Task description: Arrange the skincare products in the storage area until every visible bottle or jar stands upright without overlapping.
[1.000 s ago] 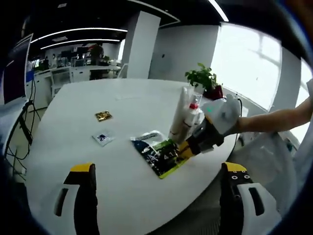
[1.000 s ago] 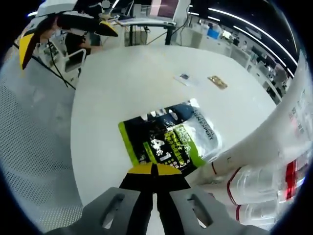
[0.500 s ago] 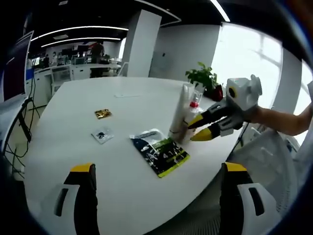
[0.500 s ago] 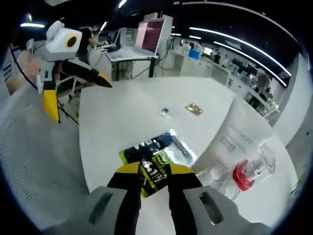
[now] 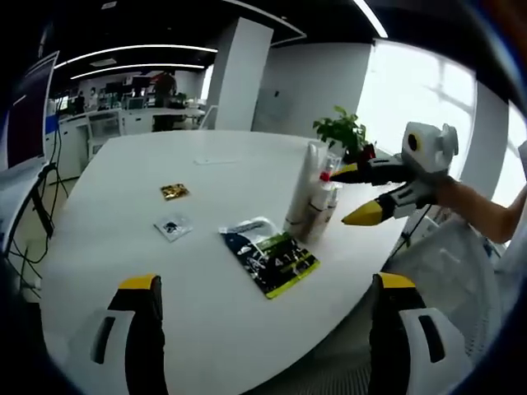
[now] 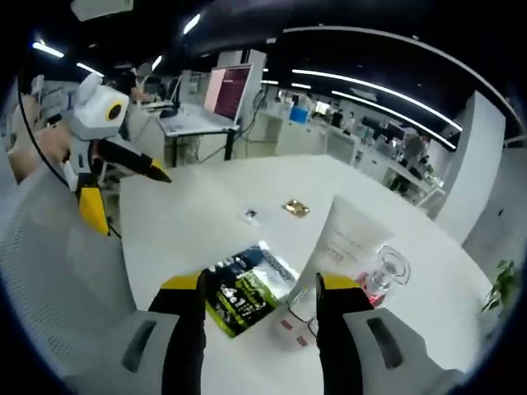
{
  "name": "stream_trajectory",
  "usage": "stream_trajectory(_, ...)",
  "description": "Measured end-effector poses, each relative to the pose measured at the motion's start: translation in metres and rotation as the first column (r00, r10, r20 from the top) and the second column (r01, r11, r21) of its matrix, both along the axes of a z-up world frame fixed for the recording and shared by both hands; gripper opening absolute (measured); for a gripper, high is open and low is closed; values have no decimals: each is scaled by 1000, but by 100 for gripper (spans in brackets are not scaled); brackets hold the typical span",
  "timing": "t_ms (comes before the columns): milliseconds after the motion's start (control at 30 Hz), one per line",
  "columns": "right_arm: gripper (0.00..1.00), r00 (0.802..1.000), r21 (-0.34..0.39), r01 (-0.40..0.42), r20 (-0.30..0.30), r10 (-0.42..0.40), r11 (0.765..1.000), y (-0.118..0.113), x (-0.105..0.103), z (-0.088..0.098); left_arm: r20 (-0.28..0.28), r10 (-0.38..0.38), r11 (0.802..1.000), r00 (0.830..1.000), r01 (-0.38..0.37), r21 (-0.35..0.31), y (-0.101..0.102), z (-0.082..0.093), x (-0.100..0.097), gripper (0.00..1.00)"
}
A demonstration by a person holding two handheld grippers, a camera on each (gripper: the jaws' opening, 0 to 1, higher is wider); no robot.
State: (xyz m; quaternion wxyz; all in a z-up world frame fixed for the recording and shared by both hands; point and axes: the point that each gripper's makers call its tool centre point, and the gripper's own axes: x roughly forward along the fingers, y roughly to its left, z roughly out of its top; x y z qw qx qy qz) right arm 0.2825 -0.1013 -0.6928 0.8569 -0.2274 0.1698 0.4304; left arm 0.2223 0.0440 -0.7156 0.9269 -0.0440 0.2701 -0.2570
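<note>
A tall white tube [image 5: 303,188] stands upright on the white table [image 5: 123,247], with a clear bottle with a red collar [image 5: 324,203] right beside it. A green and black pouch [image 5: 268,257] lies flat in front of them. My left gripper [image 5: 266,281] is open above the near table edge, nothing between its jaws. My right gripper [image 5: 351,195] hovers open to the right of the bottles, apart from them. In the right gripper view my right gripper [image 6: 261,284] stands open above the pouch [image 6: 240,285], with the tube [image 6: 342,245] and the clear bottle [image 6: 380,277] just beyond. The left gripper [image 6: 132,204] shows open at the far left.
A gold sachet [image 5: 174,192] and a small blue and white sachet [image 5: 173,228] lie left of the pouch. A potted plant [image 5: 346,132] stands at the far table edge. A mesh chair [image 6: 58,271] sits by the table; desks and a monitor [image 6: 230,86] fill the background.
My right gripper, shut at the pouch's edge a second ago, has opened and lifted up and away from it. The pouch stays flat. The left gripper has not moved.
</note>
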Motion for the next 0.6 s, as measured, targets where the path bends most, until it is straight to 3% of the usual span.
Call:
stream_trajectory(200, 69, 998, 25, 55, 11, -56, 998, -11, -3, 9, -2, 3, 1000, 1000, -3, 1, 2, -1, 2, 99)
stream_trajectory(600, 88, 991, 21, 132, -30, -131, 991, -24, -13, 0, -7, -4, 1000, 1000, 4, 3, 3, -5, 3, 99)
